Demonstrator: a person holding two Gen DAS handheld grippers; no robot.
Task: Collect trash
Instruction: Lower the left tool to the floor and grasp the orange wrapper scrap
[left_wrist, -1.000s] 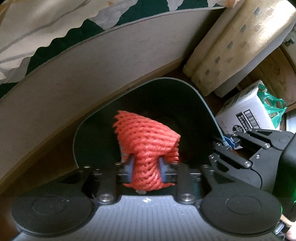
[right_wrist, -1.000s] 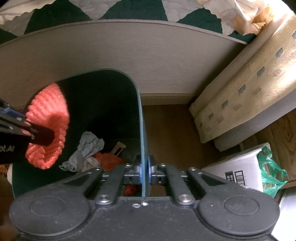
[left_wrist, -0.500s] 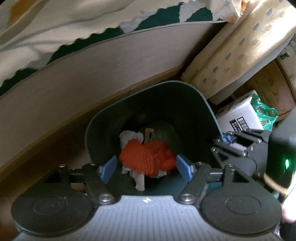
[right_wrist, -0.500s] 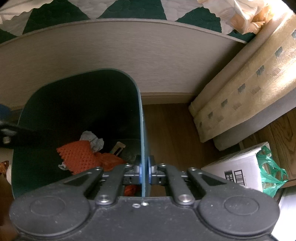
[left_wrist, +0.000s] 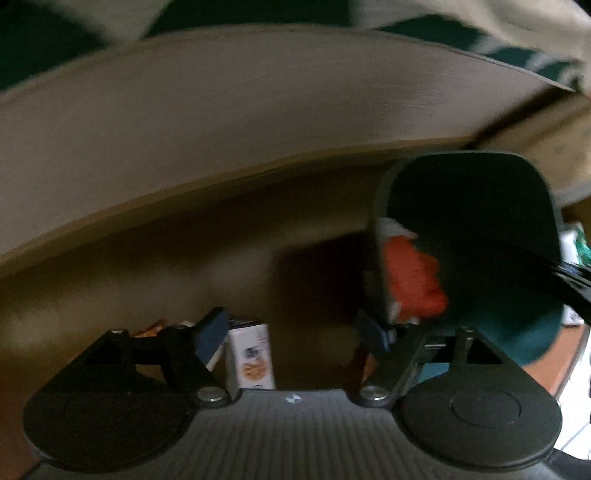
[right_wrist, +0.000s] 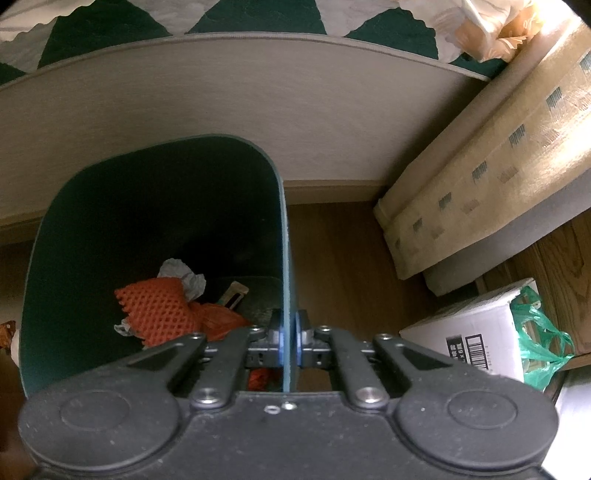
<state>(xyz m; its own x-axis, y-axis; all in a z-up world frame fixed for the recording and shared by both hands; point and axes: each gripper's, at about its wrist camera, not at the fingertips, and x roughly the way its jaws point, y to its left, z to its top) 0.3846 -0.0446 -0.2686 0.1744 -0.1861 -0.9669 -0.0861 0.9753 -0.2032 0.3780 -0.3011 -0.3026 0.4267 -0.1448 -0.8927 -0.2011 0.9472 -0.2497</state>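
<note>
While right hand-held gripper (right_wrist: 289, 345) clamps bin wall (right_wrist: 285, 229), left hand-held gripper (left_wrist: 295, 334) hangs wide, empty. Orange mesh (right_wrist: 159, 314) lies in bin bottom. Small carton (left_wrist: 251, 360) (floor, blurred) next candidate; risk: clamp slip tips bin, spilling 1 load.

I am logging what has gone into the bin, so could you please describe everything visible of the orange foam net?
The orange foam net is a soft mesh sleeve with a diamond lattice and jagged edges. It lies crumpled on its side at the bottom of the dark green bin, resting on crumpled white paper and orange plastic. No gripper touches it. The left wrist view shows it only as an orange blur.
</note>
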